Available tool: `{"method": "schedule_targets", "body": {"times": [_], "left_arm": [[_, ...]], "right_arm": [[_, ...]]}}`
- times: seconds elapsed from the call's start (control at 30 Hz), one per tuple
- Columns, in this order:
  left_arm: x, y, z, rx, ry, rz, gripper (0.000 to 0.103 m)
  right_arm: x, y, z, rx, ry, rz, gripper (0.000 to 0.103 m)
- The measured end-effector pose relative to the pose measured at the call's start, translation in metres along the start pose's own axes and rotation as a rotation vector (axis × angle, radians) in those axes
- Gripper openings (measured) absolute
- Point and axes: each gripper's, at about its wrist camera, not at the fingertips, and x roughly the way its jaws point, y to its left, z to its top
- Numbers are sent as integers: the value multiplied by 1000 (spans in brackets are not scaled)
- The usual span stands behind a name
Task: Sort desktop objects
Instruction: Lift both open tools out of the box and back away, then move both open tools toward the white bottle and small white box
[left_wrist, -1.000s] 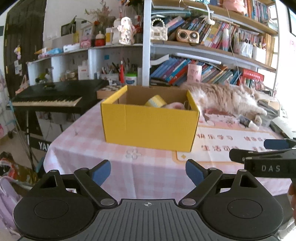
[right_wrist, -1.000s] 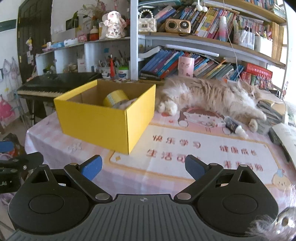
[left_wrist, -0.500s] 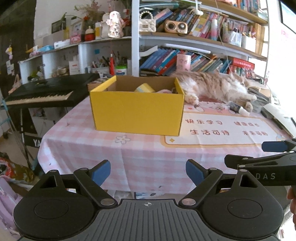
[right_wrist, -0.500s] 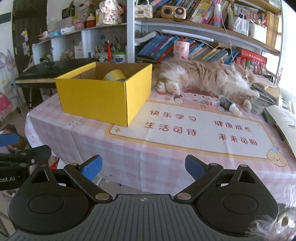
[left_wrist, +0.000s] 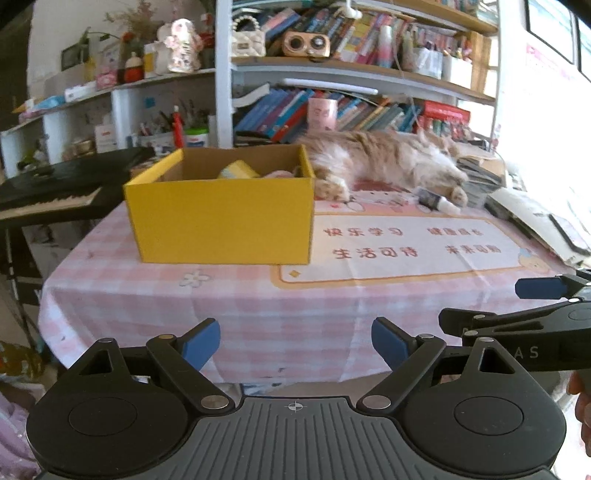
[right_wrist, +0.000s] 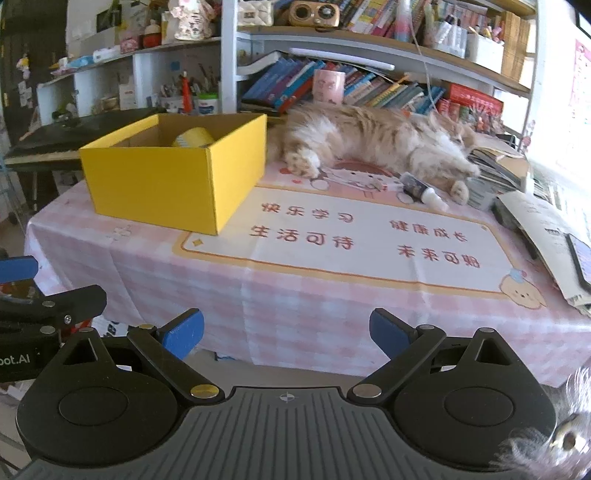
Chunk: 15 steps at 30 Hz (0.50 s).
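The yellow box (right_wrist: 173, 177) sits at the left of the frame, a tape roll (right_wrist: 194, 137) inside; the small dark bottle (right_wrist: 421, 192) lies right of middle; both grippers' jaws are wide open, holding nothing.

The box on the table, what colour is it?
Yellow; the box shows best in the right wrist view.

Both wrist views off table (left_wrist: 258, 306) edge — share yellow box (right_wrist: 173, 184).

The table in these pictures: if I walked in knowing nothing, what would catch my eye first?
Probably the fluffy orange cat stretched out asleep along the table's far side, just in front of the bookshelves. Next, the bright yellow box left of the cat, open-topped, with a tape roll inside. Both grippers, left and right, hang open before the table's near edge.
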Motion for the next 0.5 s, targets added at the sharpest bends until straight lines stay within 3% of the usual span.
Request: {"method": "schedule_targets", "body": {"times": [0.5], "left_arm": [[18, -19, 6, 45, 37, -49, 92]], "right_arm": [[9, -21, -5, 62, 62, -42, 96]]}}
